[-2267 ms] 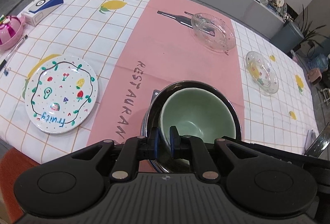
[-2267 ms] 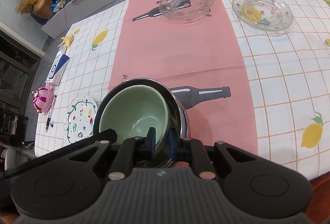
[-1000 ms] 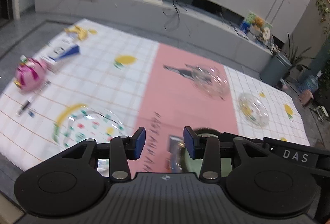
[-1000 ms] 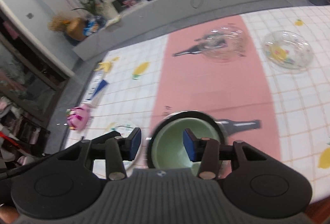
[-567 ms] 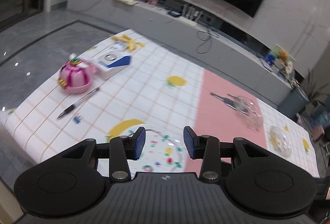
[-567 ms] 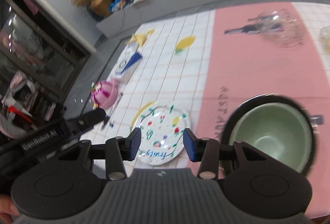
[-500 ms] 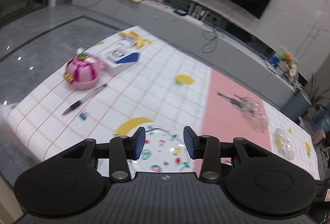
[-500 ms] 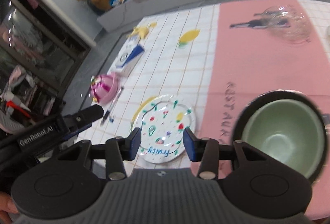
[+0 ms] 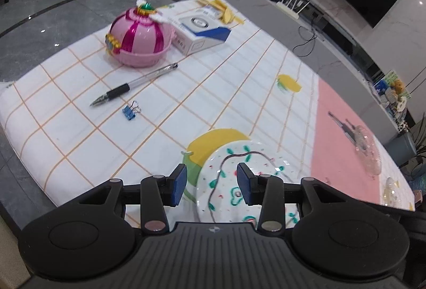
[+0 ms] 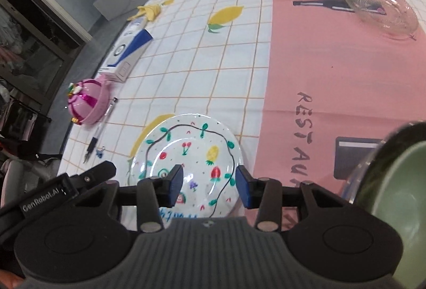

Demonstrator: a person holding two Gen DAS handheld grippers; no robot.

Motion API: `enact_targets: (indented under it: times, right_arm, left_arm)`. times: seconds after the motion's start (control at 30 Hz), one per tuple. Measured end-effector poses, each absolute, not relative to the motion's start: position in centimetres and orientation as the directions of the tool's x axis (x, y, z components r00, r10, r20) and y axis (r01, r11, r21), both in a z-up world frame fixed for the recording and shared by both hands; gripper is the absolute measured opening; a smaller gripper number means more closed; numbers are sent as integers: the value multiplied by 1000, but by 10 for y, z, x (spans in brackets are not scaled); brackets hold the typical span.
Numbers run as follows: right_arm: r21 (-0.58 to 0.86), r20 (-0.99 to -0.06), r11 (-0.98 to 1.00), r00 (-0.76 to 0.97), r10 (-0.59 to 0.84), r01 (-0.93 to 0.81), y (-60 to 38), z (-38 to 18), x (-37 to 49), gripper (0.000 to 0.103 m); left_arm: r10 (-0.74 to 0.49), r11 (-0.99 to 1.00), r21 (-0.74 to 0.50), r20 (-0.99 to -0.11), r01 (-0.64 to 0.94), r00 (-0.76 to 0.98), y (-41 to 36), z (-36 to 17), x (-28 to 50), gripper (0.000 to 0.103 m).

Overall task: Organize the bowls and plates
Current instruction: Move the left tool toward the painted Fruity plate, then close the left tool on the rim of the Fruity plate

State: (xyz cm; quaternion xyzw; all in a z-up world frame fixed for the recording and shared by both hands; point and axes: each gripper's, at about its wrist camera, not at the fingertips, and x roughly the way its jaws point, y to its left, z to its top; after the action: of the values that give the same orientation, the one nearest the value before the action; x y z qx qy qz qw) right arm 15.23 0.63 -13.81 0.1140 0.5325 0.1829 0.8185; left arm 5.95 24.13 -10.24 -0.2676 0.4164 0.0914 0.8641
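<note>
A white plate painted with fruit (image 10: 186,155) lies flat on the tablecloth; it also shows in the left wrist view (image 9: 239,169). My left gripper (image 9: 211,187) is open and empty, low over the plate's left rim. My right gripper (image 10: 209,189) is open and empty, above the plate's near part. A green bowl (image 10: 399,209) sits nested inside a dark metal bowl (image 10: 378,155) at the right edge. A clear glass dish (image 10: 380,12) stands far back on the pink strip, also in the left wrist view (image 9: 368,150). A second glass plate (image 9: 394,190) lies far right.
A pink domed toy (image 9: 138,41), a white and blue box (image 9: 197,30), a pen (image 9: 133,88), a blue binder clip (image 9: 130,112) and a banana peel (image 9: 223,9) lie on the table's left part. The table's near edge (image 9: 40,169) is close to the left gripper.
Both grippers let go of the nested bowls, opened, and swung left. They have dropped lower and closer over the painted plate.
</note>
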Motion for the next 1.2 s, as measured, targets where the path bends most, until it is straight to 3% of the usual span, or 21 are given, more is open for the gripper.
enact_targets:
  times: [0.27, 0.57, 0.7, 0.77, 0.9, 1.2]
  right_arm:
    - [294, -873, 943, 357, 331, -155, 20, -155, 168, 46]
    - [345, -867, 928, 330, 373, -143, 22, -161, 170, 48]
    - [436, -840, 890, 297, 455, -131, 22, -165, 171, 47]
    - [444, -836, 887, 296, 461, -128, 23, -166, 171, 44]
    - [442, -841, 890, 295, 454, -111, 18, -167, 171, 30]
    - [429, -849, 898, 296, 438, -101, 14, -166, 170, 10]
  left_arm:
    - [-58, 843, -368, -788, -393, 613, 242, -120, 64, 47]
    - [-79, 820, -399, -790, -411, 608, 251, -128, 63, 46]
    - [-78, 813, -402, -793, -421, 605, 256, -128, 61, 37]
    - [-79, 809, -404, -795, -427, 602, 258, -129, 60, 34]
    - [-89, 796, -421, -792, -434, 605, 262, -132, 60, 21]
    - [-54, 798, -401, -791, -450, 610, 263, -131, 59, 13]
